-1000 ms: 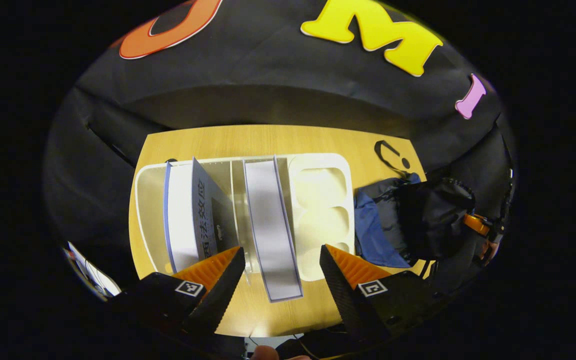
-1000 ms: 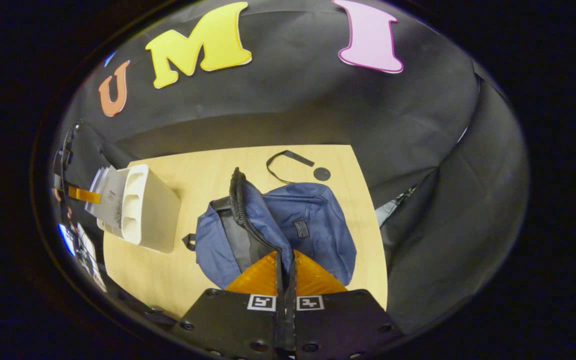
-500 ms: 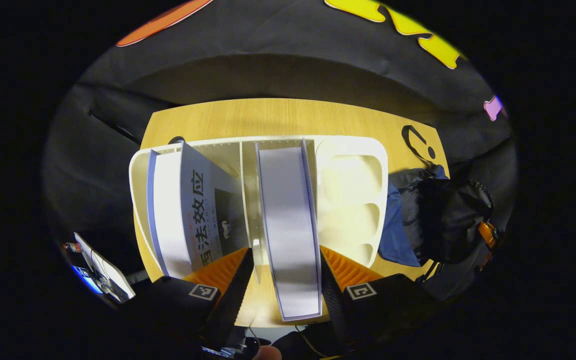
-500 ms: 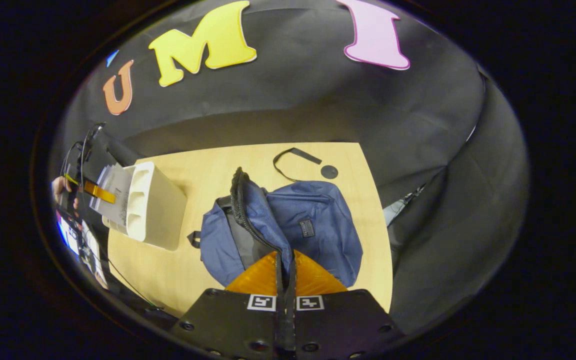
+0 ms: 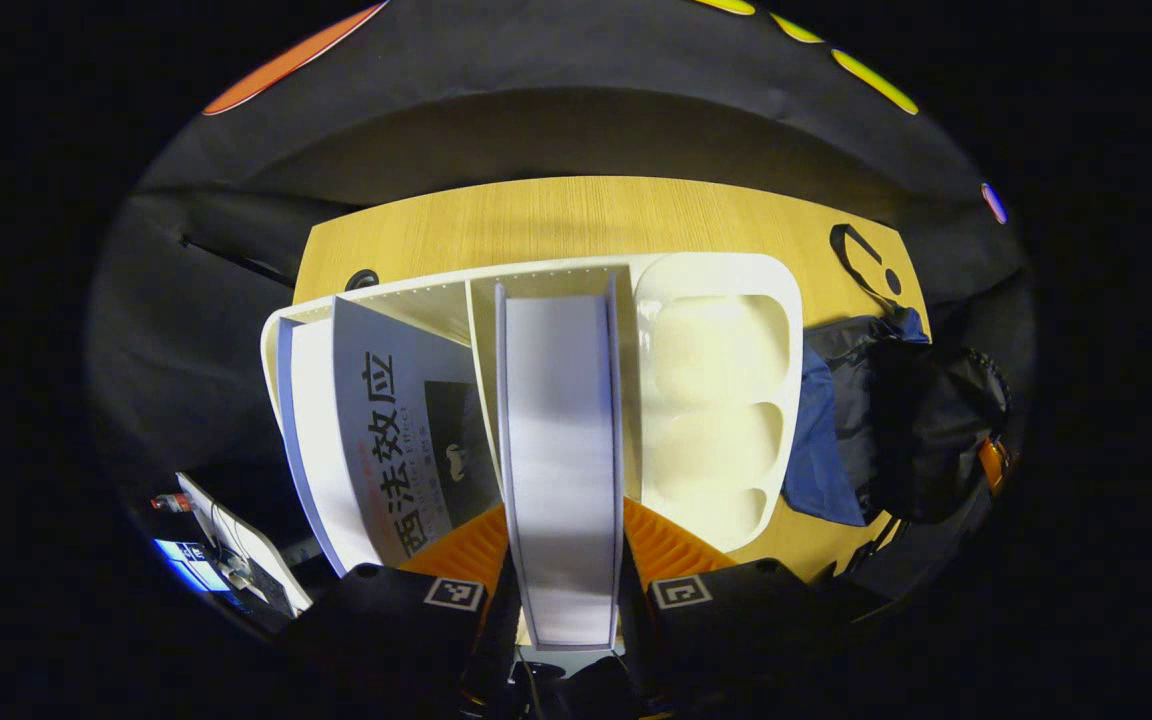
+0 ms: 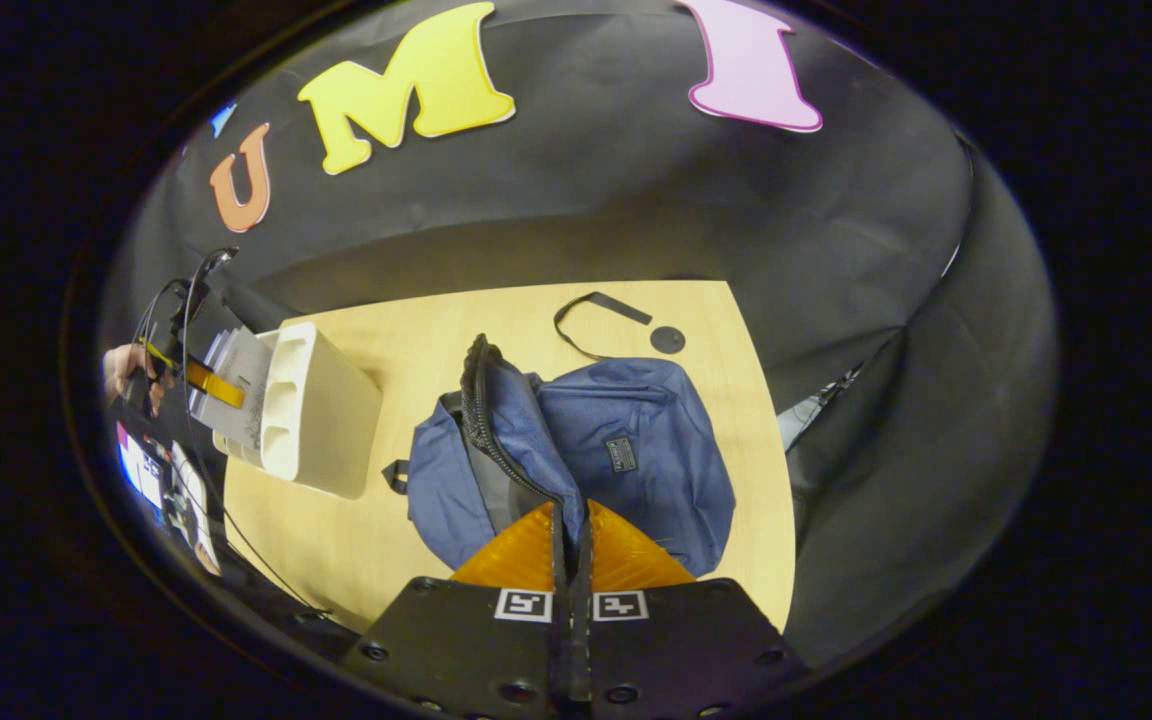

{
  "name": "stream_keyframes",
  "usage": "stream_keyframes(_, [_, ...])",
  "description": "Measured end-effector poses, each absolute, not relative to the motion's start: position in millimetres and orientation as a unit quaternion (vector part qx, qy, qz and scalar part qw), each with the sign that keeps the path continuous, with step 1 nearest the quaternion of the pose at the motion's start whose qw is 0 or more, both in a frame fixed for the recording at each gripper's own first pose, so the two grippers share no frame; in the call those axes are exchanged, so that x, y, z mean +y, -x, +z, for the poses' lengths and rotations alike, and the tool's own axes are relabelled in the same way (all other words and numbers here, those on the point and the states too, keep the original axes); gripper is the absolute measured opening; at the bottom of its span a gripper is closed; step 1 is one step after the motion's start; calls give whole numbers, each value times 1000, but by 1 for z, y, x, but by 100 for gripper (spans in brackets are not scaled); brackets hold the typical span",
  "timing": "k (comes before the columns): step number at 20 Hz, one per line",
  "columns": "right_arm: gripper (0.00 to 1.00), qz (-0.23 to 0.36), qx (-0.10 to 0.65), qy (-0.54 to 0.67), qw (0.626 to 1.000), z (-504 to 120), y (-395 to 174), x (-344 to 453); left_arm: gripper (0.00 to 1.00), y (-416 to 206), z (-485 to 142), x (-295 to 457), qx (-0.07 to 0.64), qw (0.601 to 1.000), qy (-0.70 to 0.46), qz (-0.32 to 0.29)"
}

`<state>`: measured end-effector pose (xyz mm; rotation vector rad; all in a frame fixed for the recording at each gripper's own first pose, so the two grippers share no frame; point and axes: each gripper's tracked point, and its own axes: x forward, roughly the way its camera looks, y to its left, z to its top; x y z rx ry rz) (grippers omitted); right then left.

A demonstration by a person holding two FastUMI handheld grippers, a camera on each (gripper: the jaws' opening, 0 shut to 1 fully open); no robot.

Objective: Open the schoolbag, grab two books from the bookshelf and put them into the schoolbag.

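Note:
A white bookshelf [image 5: 716,300] stands on the wooden table. In its middle slot stands a book [image 5: 558,430] with its white page edges toward me. My left gripper [image 5: 564,545] is shut on that book, one finger against each cover. A second book [image 5: 406,430] with a grey cover leans in the left slot. The blue schoolbag [image 6: 636,450] lies to the right of the shelf [image 6: 321,410]. My right gripper [image 6: 572,545] is shut on the bag's zippered flap [image 6: 481,400] and holds it raised, so the mouth stands open. The left gripper [image 6: 204,382] shows far off at the shelf.
A black strap [image 6: 596,308] and a small black disc [image 6: 667,339] lie on the table [image 6: 406,330] behind the bag. The bag [image 5: 896,420] sits close against the shelf's right side. A person's hand [image 6: 124,365] holds the left gripper.
My left gripper has moved in toward the shelf and its fingers have gone from wide open to shut on the middle book. The right gripper still holds the bag's flap, hardly moved.

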<state>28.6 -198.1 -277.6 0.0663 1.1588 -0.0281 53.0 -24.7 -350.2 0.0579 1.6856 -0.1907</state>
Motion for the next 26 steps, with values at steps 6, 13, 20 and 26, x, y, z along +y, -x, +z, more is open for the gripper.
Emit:
stream_keyframes(6, [4,-4,544,-31,838,-282,-27,-193,40,-45,-322,-10,737,670,-40,-79])
stream_keyframes(13, [0,8,543,-19,840,-280,-27,-185,39,13,-248,16,720,689,43,-74])
stream_keyframes(20, [0,4,538,-11,843,-273,-24,-184,36,61,-188,2,679,698,209,-84])
stream_keyframes(26, [3,-7,531,-9,848,-260,-27,-187,37,80,-152,-84,634,680,323,-177])
